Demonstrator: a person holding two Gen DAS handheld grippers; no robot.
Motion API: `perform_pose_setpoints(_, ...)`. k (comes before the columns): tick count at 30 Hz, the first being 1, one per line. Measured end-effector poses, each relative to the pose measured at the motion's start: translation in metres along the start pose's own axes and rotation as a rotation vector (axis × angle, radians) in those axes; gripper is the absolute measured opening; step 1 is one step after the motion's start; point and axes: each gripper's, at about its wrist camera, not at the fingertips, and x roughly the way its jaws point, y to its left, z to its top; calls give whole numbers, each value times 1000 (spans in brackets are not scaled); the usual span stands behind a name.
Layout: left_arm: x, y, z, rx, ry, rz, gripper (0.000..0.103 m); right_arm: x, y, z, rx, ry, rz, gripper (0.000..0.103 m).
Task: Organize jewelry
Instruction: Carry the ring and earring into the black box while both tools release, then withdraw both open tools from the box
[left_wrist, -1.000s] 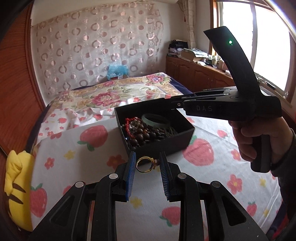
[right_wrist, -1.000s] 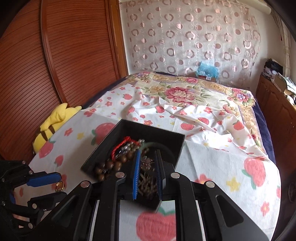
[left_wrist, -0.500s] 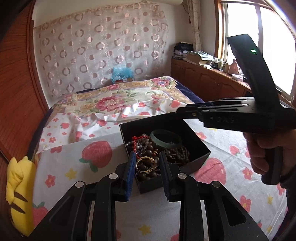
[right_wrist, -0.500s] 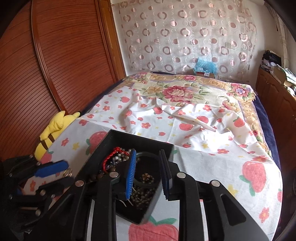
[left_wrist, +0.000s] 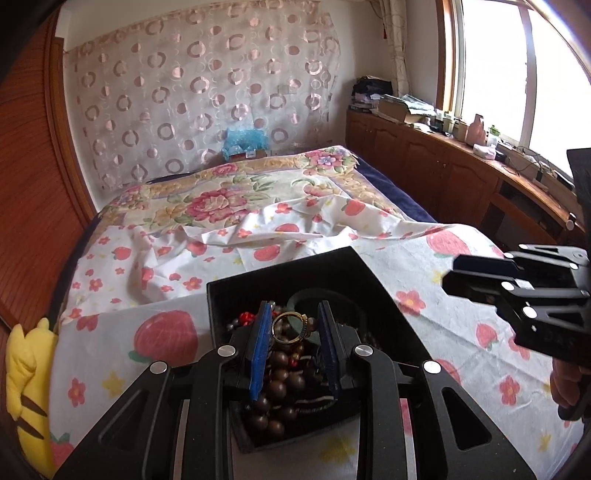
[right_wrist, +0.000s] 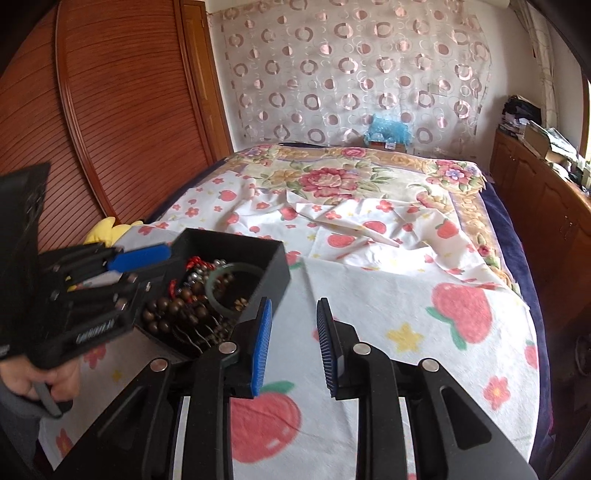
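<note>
The left gripper (left_wrist: 293, 332) hangs over a black box (left_wrist: 332, 266) that sits on a bed (right_wrist: 388, 302) spread with a strawberry-print sheet. Its blue-padded fingers (left_wrist: 260, 343) are closed on a gold ring (left_wrist: 290, 326) – the ring sits upright between the two pads, touching both, directly above the box's contents. Inside the box lie dark brown wooden beads (left_wrist: 280, 373), a strand of red beads (right_wrist: 194, 263) and a dull green bangle (right_wrist: 229, 284), piled together; the bangle rests toward the side of the box away from the left gripper, as the right wrist view shows it.

The right gripper (right_wrist: 293, 347) is to the right of the box, over bare sheet. Its fingers (right_wrist: 264, 332) stand parted with nothing between them – only a printed strawberry and white cloth show in the gap. In the left wrist view the right gripper appears at the right edge, well clear of the box, with part of a hand (left_wrist: 569, 384) under it.

A hand (right_wrist: 40, 380) grips the handle of the left gripper at the lower left of the right wrist view. A yellow plush toy (left_wrist: 26, 384) lies at the bed's left edge, beside a wooden slatted wardrobe door (right_wrist: 110, 110). A patterned curtain (right_wrist: 351, 74) hangs behind the bed, and a wooden cabinet (left_wrist: 443, 170) cluttered with things runs under the window (left_wrist: 517, 66).
</note>
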Motion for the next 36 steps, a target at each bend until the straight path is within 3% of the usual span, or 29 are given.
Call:
perform_pose_setpoints(8,13,-1,16,-29,9,-9,25,-10,-9,-13,9,-10,0,27)
perform_pose_setpoints(12,9,2,14,-34,4,1,37,-12,-8,-17,12,-13,3,27)
perform_pose_setpoints(16,-1,5,5,-34,-3,13,41,-14,-2,-19,15,-24,-7,27)
perform_pose_setpoints(23,-29,10,-17,-32,-33,39,75,-22,20,-26,-1,-60,-27,27)
perform_pose_setpoints(28,-52,14,-28,-51,-65,49,89,-27,31,-25,-12,-81,-43,27)
perform_pose_setpoints(29,-55,15,-30,-53,-73,50,89,-28,34,-26,-12,-86,-48,28)
perform_pose_setpoints(32,-69,14,-35,-53,-96,60,95,-32,35,-27,0,-99,-49,44)
perform_pose_setpoints(35,-81,14,-39,-63,-108,65,95,-35,39,-28,2,-110,-56,46)
perform_pose_setpoints(36,-84,14,-41,-68,-110,67,95,-36,41,-29,0,-116,-64,52)
